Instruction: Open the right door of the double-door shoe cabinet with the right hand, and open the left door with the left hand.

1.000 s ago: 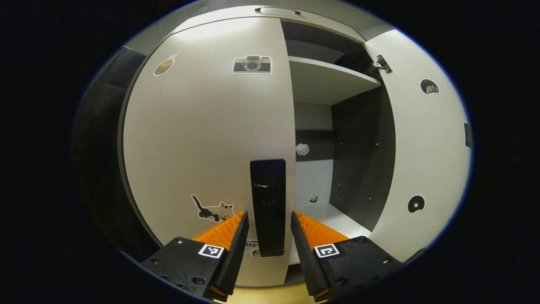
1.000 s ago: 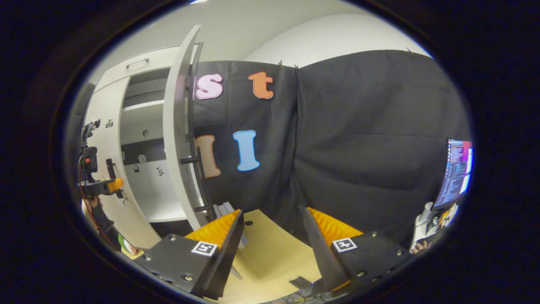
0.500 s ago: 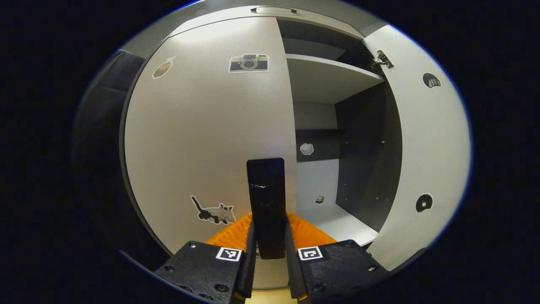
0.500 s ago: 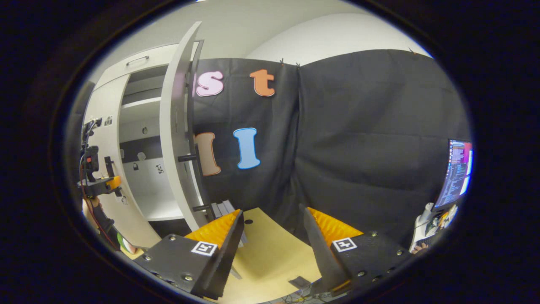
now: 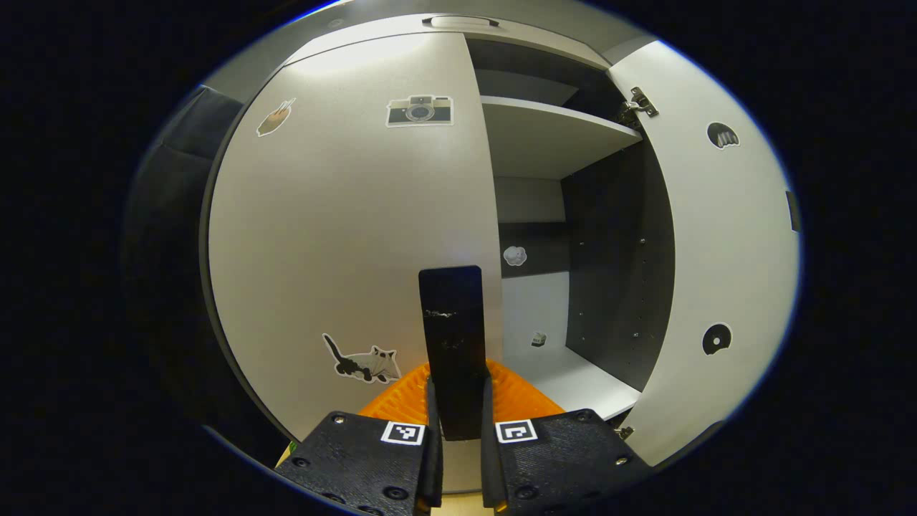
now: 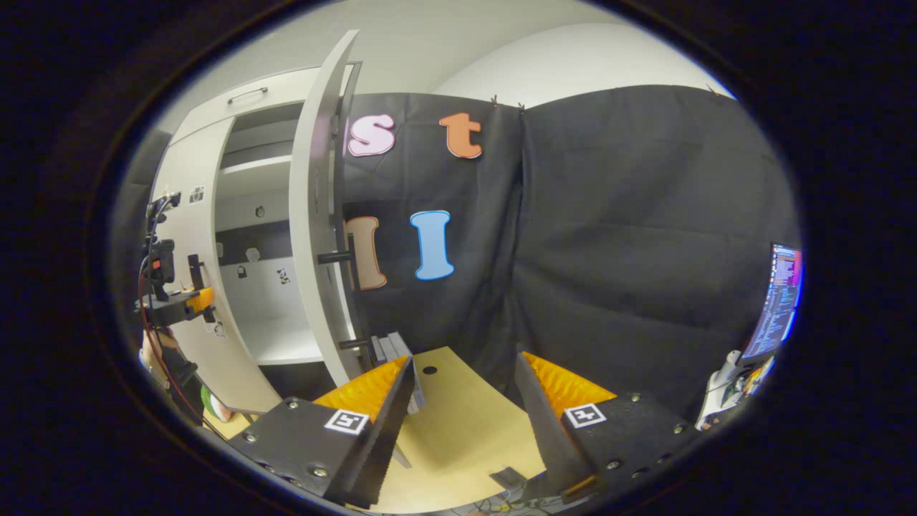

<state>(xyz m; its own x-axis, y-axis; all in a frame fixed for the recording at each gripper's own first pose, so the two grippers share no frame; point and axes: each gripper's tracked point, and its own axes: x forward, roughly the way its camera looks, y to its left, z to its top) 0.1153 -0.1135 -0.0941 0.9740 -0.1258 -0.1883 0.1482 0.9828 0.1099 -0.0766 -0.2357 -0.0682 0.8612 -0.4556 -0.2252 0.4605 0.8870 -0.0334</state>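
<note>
- Right door (image 5: 723, 244) stands swung wide open; that half looks done.
- Left gripper (image 5: 458, 430) is clamped on black handle (image 5: 453, 337) at the closed left door's (image 5: 344, 229) inner edge.
- Right gripper (image 6: 462, 401) is open, empty.
- Next: pull handle outward in an arc.

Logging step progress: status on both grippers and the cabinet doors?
Left gripper shut on left door handle; left door closed. Right gripper open, empty. Right door swung open. Nothing blocking the left door.

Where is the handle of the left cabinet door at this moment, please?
In the left gripper view the black handle stands upright at the left door's right edge, low in the middle, clamped between the left gripper's fingers, beside the cat sticker.
</note>
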